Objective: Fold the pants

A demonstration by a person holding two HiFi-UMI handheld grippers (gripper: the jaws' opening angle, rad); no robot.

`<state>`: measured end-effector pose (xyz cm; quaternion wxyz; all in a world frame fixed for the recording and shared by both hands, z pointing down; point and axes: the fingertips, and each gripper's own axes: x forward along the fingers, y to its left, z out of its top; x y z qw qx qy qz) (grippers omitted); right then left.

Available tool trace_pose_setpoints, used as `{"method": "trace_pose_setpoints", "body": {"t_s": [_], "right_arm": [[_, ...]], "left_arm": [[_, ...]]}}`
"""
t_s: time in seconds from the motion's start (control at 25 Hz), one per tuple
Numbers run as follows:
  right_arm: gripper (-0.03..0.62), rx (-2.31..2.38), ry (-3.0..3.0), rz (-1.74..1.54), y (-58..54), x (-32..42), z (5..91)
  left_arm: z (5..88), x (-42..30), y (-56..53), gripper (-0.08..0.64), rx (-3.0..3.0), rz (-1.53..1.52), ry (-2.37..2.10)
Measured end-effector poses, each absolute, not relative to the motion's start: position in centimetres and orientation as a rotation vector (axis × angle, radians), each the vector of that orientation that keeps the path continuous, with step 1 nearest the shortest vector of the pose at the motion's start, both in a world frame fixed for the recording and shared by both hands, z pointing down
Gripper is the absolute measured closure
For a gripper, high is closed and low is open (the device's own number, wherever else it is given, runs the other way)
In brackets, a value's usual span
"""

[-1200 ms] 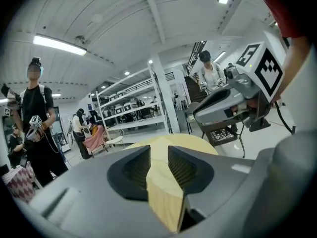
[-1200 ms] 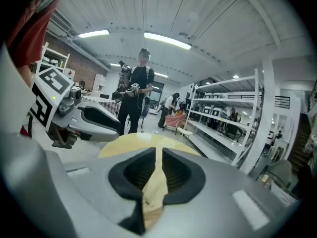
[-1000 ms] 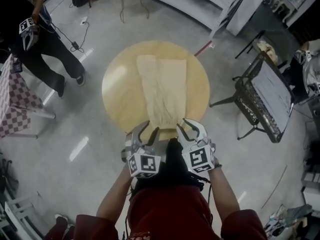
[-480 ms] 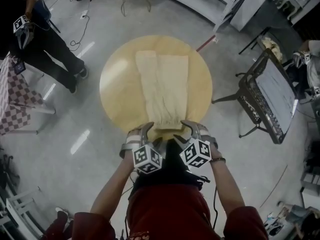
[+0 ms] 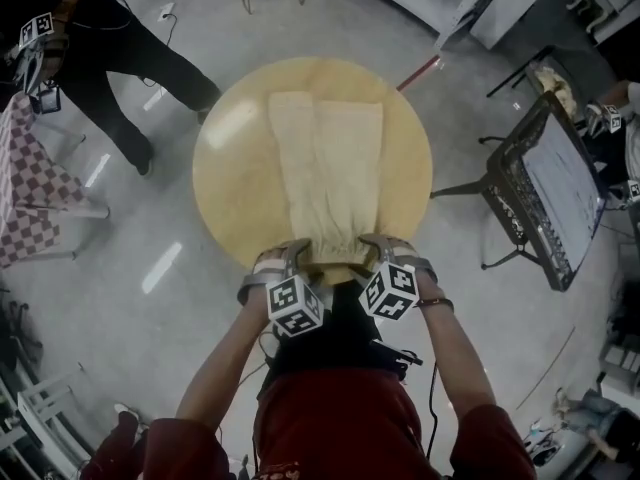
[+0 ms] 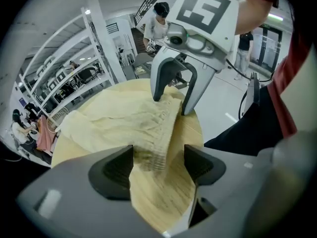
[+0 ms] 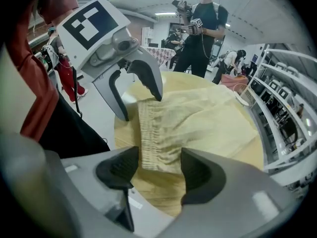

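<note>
Released, their jaws having just been opening, the left claw (image 6: 158,165) and right claw (image 7: 158,170) straddle the waistband of the pants (image 5: 328,173) on the round worktop (image 5: 225,178). A bystander (image 5: 112,40) and a black-framed panel (image 5: 560,183) stand apart.

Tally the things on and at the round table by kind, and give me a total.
Round wooden table: 1
Pale yellow pants: 1
Grippers: 2, the left gripper and the right gripper; both have just been opening their jaws, with the pants' waistband between them, not pinched.
Total: 4
</note>
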<state>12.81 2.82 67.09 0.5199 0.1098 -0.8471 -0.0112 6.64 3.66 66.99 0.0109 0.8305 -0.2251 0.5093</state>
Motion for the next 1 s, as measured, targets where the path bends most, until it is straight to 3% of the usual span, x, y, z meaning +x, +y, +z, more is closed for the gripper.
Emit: {"method": "trace_pose_setpoints", "body": {"t_s": [0.4,0.6,0.72,0.84,1.0], "right_arm": [[0.335,0.126,-2.031,0.154,2.2,13.1,68.1],[0.384,0.108,-2.031,0.146,1.5,13.4,68.2],[0.446,0.109,-2.028,0.14,1.2,13.4,68.2],[0.482,0.126,-2.03,0.151,0.9,13.3,68.2],[0.486,0.153,-2.042,0.178,0.9,13.4,67.9]], "left_arm": [[67.9,7.0,2.9,0.251,2.494,1.509,-0.448],[68.0,6.9,2.2,0.317,2.493,1.513,-0.43],[67.9,6.9,2.0,0.36,2.498,1.52,-0.445],[67.9,6.7,1.7,0.439,2.517,1.543,-0.492],[67.8,6.8,1.8,0.446,2.53,1.572,-0.516]]}}
